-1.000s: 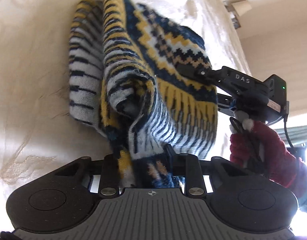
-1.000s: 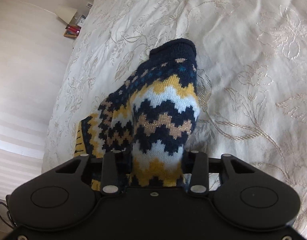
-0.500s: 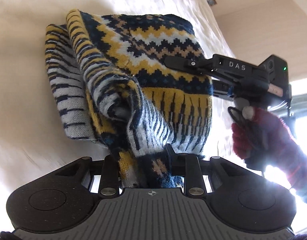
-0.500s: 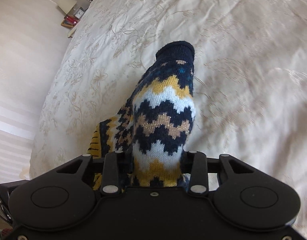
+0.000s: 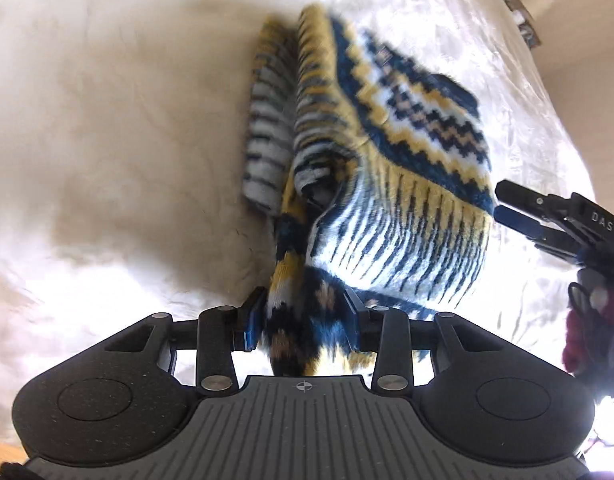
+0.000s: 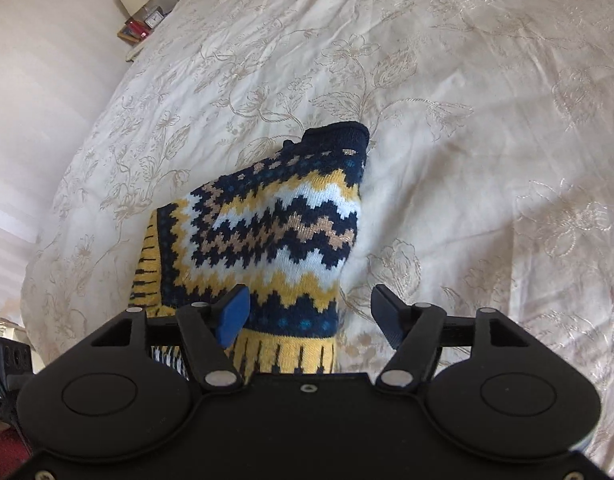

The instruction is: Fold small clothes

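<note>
- The patterned knit sweater [image 6: 279, 232] lies bunched on the embroidered bedspread [image 6: 467, 120], one layer doubled over another
- The left gripper [image 5: 303, 320] pinches a fold of knit between its fingers
- The right gripper [image 6: 311, 312] hovers with fingers spread wide, holding nothing
- Best bet by the look of it: lay the pinched edge flat along the hem [image 5: 407, 232], then let go, no dragging
</note>
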`<state>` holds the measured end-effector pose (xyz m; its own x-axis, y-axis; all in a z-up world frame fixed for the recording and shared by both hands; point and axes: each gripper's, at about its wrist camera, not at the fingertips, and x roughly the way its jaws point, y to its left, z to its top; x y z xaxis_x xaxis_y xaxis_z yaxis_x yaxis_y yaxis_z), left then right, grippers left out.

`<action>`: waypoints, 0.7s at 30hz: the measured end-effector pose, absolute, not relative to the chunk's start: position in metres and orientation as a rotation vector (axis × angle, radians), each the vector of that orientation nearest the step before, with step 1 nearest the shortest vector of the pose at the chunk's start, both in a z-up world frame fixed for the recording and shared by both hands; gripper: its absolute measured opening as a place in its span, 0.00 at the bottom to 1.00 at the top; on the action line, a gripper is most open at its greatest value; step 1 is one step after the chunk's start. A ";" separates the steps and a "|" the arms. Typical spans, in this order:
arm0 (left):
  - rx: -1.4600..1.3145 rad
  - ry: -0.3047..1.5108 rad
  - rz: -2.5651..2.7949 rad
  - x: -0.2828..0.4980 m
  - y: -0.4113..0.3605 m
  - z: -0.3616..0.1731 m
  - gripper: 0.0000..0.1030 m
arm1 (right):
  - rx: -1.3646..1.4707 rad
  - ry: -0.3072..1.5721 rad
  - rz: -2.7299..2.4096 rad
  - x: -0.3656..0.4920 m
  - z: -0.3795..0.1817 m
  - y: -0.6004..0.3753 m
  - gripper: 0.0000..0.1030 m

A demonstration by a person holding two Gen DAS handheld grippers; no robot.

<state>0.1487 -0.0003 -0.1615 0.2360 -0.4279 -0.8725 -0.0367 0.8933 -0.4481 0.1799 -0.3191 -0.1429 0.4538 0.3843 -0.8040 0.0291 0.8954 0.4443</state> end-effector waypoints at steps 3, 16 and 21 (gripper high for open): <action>-0.338 1.234 -0.313 0.146 0.001 -0.129 0.35 | 0.419 1.068 0.238 0.170 -0.140 -0.325 0.68; -0.165 1.031 -0.338 0.251 -0.036 -0.118 0.36 | 0.401 1.007 0.244 0.156 -0.134 -0.328 0.68; -0.059 1.135 -0.209 0.266 -0.025 -0.165 0.37 | 0.401 1.016 0.217 0.158 -0.137 -0.326 0.68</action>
<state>0.2657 -0.0255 -0.1653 0.4050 -0.1956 -0.8932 0.1357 0.9789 -0.1529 0.1577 -0.3257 -0.1371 0.5136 0.3583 -0.7796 0.0087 0.9064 0.4223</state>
